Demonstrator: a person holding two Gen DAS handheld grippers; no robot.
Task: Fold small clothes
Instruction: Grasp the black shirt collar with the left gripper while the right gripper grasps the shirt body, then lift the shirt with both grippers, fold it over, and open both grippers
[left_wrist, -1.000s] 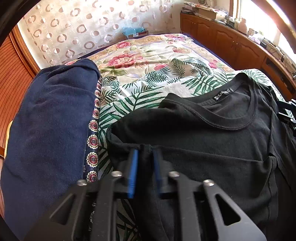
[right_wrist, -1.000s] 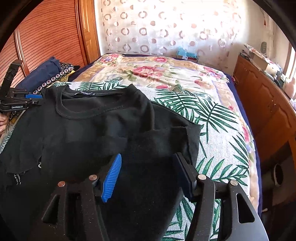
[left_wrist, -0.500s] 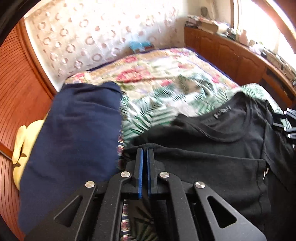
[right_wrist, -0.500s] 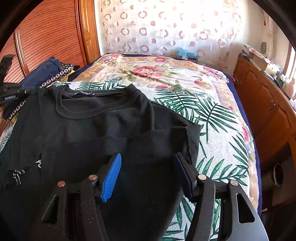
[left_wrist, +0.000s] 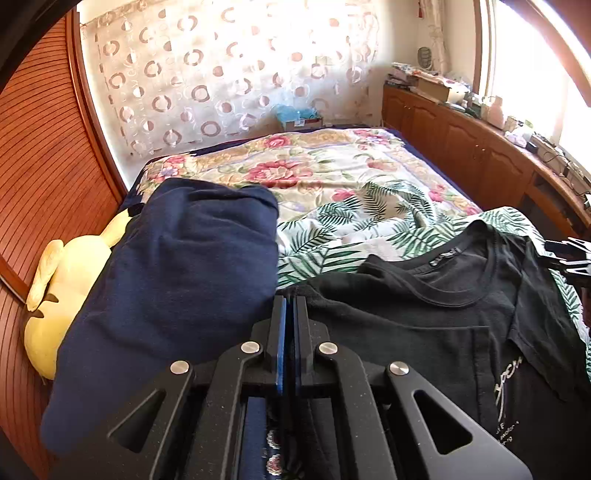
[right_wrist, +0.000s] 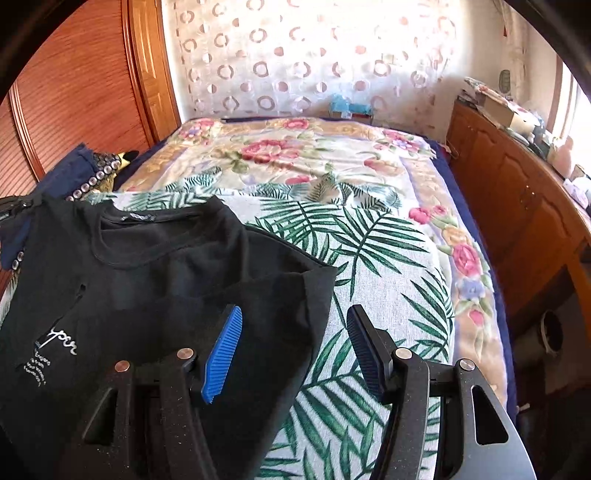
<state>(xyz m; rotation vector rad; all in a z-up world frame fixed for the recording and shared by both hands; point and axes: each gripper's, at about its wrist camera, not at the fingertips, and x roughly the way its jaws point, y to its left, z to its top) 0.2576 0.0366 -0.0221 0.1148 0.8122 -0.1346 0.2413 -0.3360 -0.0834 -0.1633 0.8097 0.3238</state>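
You have one black T-shirt on the bed, filling the lower right of the left wrist view and the lower left of the right wrist view. It lies on a palm-leaf sheet, with a flowered cover beyond it toward the top of the frame. Its neckline and label face up, and a white printed logo shows at the lower right of the left wrist view.

Your left gripper sits at the bottom centre of its frame with its two blue pads pressed nearly together, pinching the black T-shirt's edge at the shoulder. Just left of it lies one folded navy garment, covering the left half of that view. Beside that, at the left edge, rests one yellow plush toy against the wooden wardrobe doors.

Your right gripper is at the bottom centre of its frame, spread wide and holding nothing. Its left finger hangs over the T-shirt's folded sleeve, and its right finger is over the bare palm-leaf sheet, just beside the cloth's edge. Whether either pad touches the fabric, you cannot tell.

One wooden cabinet run lines the right side of both views, its top crowded with small items too blurred to count. A circle-patterned curtain covers the far wall.
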